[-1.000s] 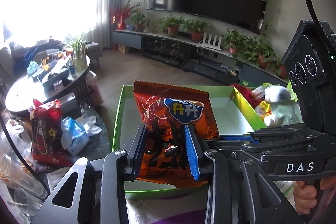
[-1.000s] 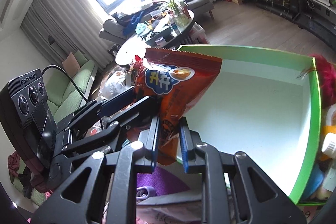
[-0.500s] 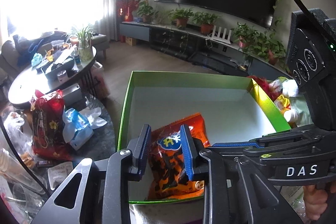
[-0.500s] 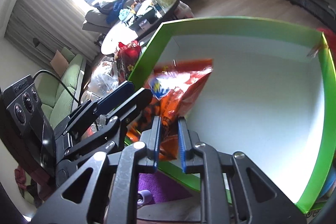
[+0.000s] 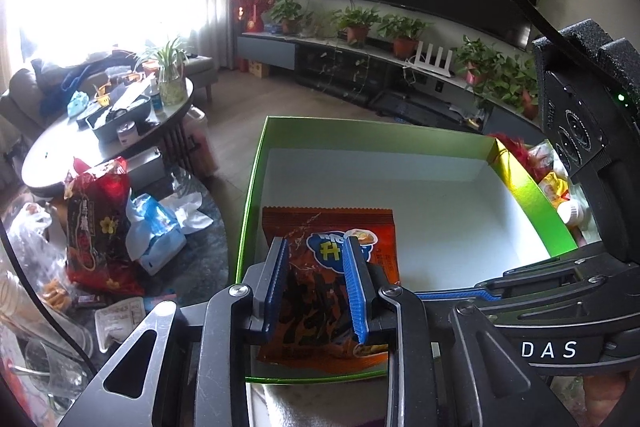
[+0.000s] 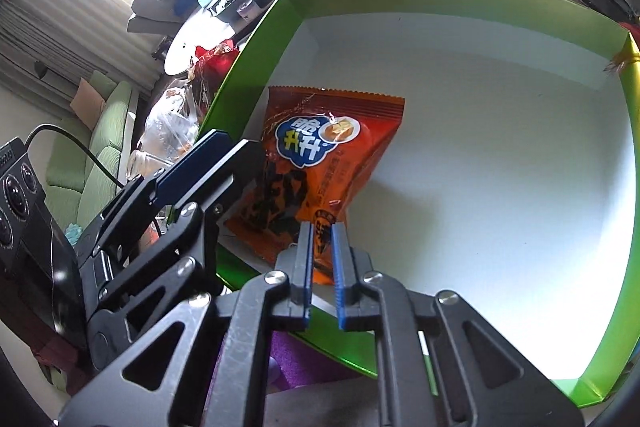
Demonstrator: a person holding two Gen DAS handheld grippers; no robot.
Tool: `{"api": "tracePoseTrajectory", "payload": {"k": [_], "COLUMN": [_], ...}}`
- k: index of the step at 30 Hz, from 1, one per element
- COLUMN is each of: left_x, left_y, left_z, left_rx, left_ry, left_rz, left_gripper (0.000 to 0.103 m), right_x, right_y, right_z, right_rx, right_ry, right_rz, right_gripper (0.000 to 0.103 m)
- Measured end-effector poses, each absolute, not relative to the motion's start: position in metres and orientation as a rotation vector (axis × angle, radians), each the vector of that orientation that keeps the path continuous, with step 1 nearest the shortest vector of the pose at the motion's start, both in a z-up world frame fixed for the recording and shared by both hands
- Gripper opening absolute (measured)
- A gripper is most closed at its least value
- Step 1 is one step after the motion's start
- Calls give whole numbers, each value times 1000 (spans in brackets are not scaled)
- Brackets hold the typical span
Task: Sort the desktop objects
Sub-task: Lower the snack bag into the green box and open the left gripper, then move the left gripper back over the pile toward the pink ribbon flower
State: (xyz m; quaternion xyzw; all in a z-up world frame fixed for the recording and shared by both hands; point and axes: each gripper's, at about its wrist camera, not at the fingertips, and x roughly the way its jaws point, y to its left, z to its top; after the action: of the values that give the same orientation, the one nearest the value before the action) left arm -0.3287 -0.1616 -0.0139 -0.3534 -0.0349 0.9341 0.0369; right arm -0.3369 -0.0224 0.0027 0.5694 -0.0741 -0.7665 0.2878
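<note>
An orange snack packet (image 5: 332, 223) lies in the near left corner of a green box (image 5: 256, 187) with a white floor. My left gripper (image 5: 318, 247) is shut on the packet's near half, its blue pads pressing both sides. In the right wrist view the packet (image 6: 360, 147) lies flat by the box's left wall (image 6: 248, 67). There my right gripper (image 6: 322, 231) is shut on the packet's near right corner. The left gripper (image 6: 236, 147) comes in from the left there, at the packet's left edge.
A red snack bag (image 5: 96, 223) and a blue and white tissue pack (image 5: 156, 231) lie left of the box. Small bottles and packets (image 5: 556, 183) crowd its right side. A round coffee table (image 5: 60, 147) stands further left. A purple object (image 6: 288, 355) sits below the box's near rim.
Both grippers have come down with the packet. It was held upright above the box; now it lies on the box floor. Both pairs of jaws have narrowed on it.
</note>
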Motion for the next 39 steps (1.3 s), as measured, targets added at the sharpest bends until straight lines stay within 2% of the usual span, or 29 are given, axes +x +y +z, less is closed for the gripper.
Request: {"api": "tracePoseTrajectory", "payload": {"k": [10,13,16,19,25,35,39], "left_x": [-326,-325,-324,-320,-304,-266,-250], "left_y": [-155,-155,-156,-157,-144,-127,-118], "left_z": [-8,-5,-2,2,24,67,77], "left_rx": [-1096,-1107,-1122,-1113,-1064,-956,-941], "left_ry": [-87,-90,-86,-106,-18,-1,-6], "left_rz": [2875,2882,2901,2897,2918,2930,2947], "left_gripper": [27,33,45,50,50,51,58], "right_x": [-330,-329,-327,-324,-309,-259,-239], "right_y": [-21,-20,-16,-9,5,22,31], "right_z": [9,13,19,24,52,104,115], "right_rx": [1504,1504,1507,1511,1407,1225,1186], "right_ry": [-186,-155,-121,-98,-124,-96,-103], "right_rz": [-2106,-2147,-2193,-2235,-2276,-2352,-2373], "right_gripper": [11,14,19,28,30,34,34]}}
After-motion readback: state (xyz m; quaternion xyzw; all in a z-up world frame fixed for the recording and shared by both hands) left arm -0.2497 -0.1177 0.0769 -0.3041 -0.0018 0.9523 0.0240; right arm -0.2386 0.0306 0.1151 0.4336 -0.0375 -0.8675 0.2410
